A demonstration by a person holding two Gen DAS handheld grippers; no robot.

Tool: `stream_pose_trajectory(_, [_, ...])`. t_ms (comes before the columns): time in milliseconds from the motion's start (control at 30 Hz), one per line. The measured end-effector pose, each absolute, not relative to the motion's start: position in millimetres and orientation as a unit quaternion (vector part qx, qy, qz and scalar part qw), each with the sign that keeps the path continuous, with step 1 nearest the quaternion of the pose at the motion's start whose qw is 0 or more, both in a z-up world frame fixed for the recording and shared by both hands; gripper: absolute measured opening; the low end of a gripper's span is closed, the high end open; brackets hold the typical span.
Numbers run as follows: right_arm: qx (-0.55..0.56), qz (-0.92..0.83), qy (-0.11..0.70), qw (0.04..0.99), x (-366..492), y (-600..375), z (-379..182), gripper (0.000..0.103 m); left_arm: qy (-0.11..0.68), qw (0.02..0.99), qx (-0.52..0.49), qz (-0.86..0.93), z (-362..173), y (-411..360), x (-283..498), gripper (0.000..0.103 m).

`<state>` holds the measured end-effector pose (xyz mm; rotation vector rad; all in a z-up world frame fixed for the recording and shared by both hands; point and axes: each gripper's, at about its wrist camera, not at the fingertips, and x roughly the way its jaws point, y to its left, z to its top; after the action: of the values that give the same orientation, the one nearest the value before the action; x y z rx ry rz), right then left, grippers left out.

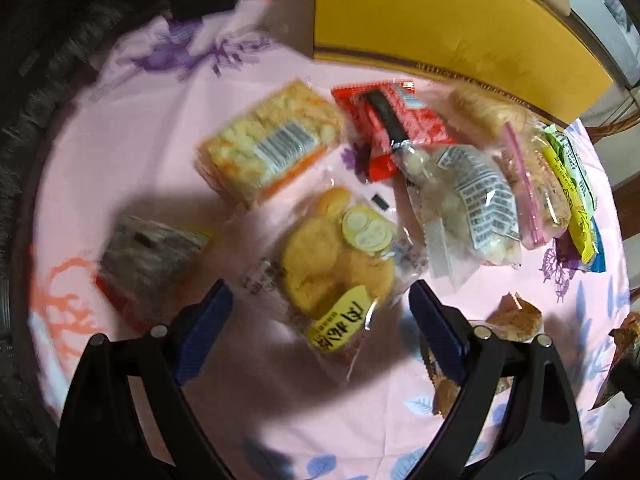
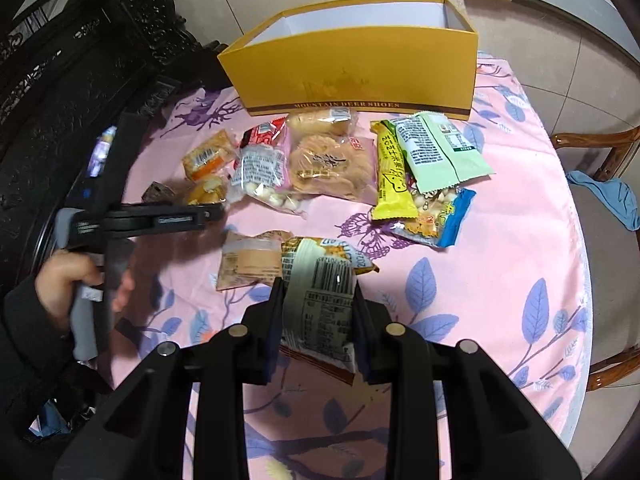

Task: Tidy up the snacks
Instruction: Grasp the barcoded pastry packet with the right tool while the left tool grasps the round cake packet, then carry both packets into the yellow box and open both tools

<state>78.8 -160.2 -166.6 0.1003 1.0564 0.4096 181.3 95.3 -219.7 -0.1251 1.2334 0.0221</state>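
Note:
Several snack packs lie on a pink floral tablecloth [image 2: 500, 280] in front of an open yellow shoe box [image 2: 360, 60]. My left gripper [image 1: 320, 304] is open above a clear pack of round yellow cookies [image 1: 336, 268]; it shows from the side in the right wrist view [image 2: 216, 212]. My right gripper [image 2: 318, 300] is shut on a snack packet with a barcode [image 2: 324, 300], held just above the cloth. Beside it lies an orange-tan packet [image 2: 248, 260].
An orange cracker pack [image 1: 268, 144], a red packet [image 1: 384, 124], a clear bag of white candies [image 1: 468, 204], a pink rice-cracker bag [image 2: 332, 164], yellow [image 2: 392, 176], green [image 2: 436, 148] and blue [image 2: 440, 220] packets lie nearby. A wooden chair [image 2: 600, 208] stands at the right.

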Motion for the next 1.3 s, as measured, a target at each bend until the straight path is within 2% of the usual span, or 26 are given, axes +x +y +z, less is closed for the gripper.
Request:
stream_pose_trajectory(100, [0.051,0.194,0.501,0.842,79,-160,-165,0.03,0.564,0.825,-0.018,0.01,-221,87,180,0.077])
stream_pose_trajectory(133, [0.051,0.194,0.5,0.842,79,-159,-164,0.03,0.557,0.83,-0.019,0.005,-218,86,178,0.059])
stream_pose_trajectory(167, [0.051,0.196,0.5,0.842,79,-158,-163,0.03,0.556,0.831,-0.023,0.006,-215,86,177,0.048])
stream_pose_trajectory(233, [0.048,0.199,0.497,0.843,79,-156,-160,0.03,0.556,0.83,-0.045,0.006,-212,89,172,0.04])
stream_pose_trajectory(500, [0.045,0.202,0.484,0.85,79,-153,-153,0.03,0.527,0.842,-0.115,-0.008,-175,79,114,0.039])
stream_pose_trajectory(667, [0.046,0.196,0.481,0.854,83,-152,-151,0.03,0.521,0.849,-0.083,-0.027,-145,37,95,0.039])
stream_pose_trajectory(833, [0.048,0.192,0.471,0.86,85,-157,-142,0.03,0.503,0.861,-0.069,-0.038,-125,14,97,0.039])
stream_pose_trajectory(1300, [0.059,0.182,0.438,0.878,112,-167,-112,0.03,0.483,0.869,-0.091,-0.052,-99,11,128,0.039])
